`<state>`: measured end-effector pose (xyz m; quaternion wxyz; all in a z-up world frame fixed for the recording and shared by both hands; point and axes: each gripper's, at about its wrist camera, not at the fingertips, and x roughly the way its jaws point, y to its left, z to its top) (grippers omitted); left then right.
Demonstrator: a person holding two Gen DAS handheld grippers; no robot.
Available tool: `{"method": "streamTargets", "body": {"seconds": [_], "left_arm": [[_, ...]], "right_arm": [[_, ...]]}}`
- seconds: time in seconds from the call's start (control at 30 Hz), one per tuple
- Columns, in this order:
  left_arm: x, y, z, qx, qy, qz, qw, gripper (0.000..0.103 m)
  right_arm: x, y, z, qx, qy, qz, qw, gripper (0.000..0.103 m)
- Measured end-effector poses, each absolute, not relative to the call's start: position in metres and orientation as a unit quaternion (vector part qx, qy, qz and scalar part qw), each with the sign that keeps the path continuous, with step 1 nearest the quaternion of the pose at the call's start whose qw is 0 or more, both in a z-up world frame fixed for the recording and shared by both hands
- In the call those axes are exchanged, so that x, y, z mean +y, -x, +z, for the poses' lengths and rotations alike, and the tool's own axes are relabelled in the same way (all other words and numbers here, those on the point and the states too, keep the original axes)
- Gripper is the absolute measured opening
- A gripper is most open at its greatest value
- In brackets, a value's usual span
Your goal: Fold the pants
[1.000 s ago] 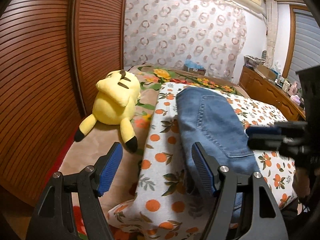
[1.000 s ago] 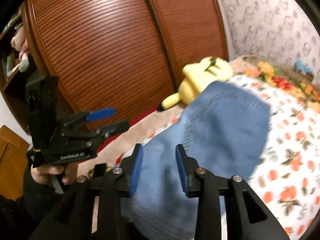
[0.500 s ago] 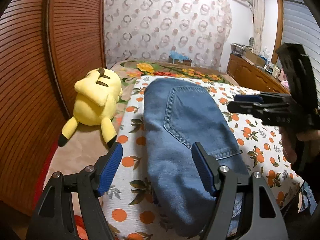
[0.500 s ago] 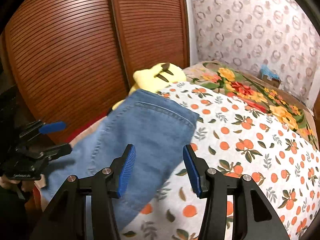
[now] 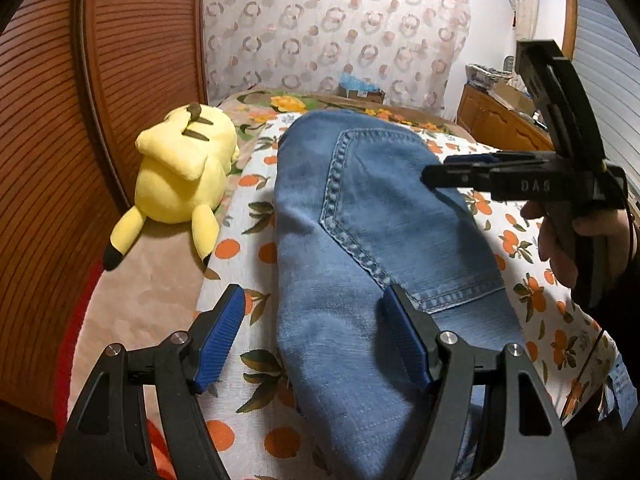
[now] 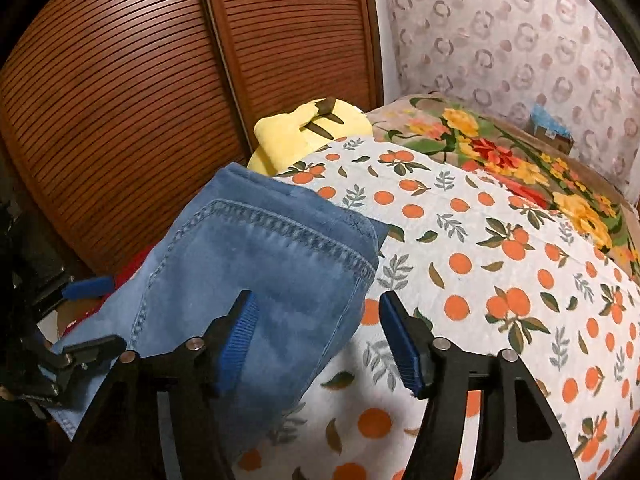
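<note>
Folded blue denim pants lie lengthwise on the orange-print bedspread, back pocket up. My left gripper is open and empty, hovering over the pants' near end. My right gripper is open and empty, above the far edge of the pants. It also shows in the left wrist view, held over the right side of the pants. The left gripper shows at the left edge of the right wrist view.
A yellow plush toy lies left of the pants on a beige blanket. Wooden slatted closet doors run along the left. A floral cover and a small box lie at the bed's far end. A wooden dresser stands right.
The right gripper has opened, let go of the pants and moved right. The pants now lie flat on the bed. The left gripper swung right over the pants.
</note>
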<state>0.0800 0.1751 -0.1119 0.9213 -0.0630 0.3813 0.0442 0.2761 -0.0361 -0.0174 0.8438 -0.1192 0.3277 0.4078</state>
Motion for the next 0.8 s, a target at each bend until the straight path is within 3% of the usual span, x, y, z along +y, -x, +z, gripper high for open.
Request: {"method": "streamTargets", "body": {"seconds": [0.3, 0.57, 0.67, 0.8], "left_arm": [[0.186, -0.083, -0.125, 0.392, 0.11, 0.031, 0.913, 0.072], [0.191, -0.081, -0.13, 0.399, 0.171, -0.007, 0.901, 0.051], [0.191, -0.081, -0.132, 0.405, 0.185, -0.014, 0.895, 0.042], [0.19, -0.08, -0.126, 0.407, 0.187, -0.016, 0.894, 0.022]], "right_arm": [[-0.024, -0.312, -0.04, 0.369, 0.09, 0.438, 0.815, 0.074], [-0.016, -0.335, -0.044, 0.39, 0.07, 0.479, 0.784, 0.074], [-0.012, -0.341, -0.047, 0.394, 0.065, 0.496, 0.771, 0.06], [-0.01, -0.345, -0.037, 0.381, 0.061, 0.524, 0.759, 0.031]]}}
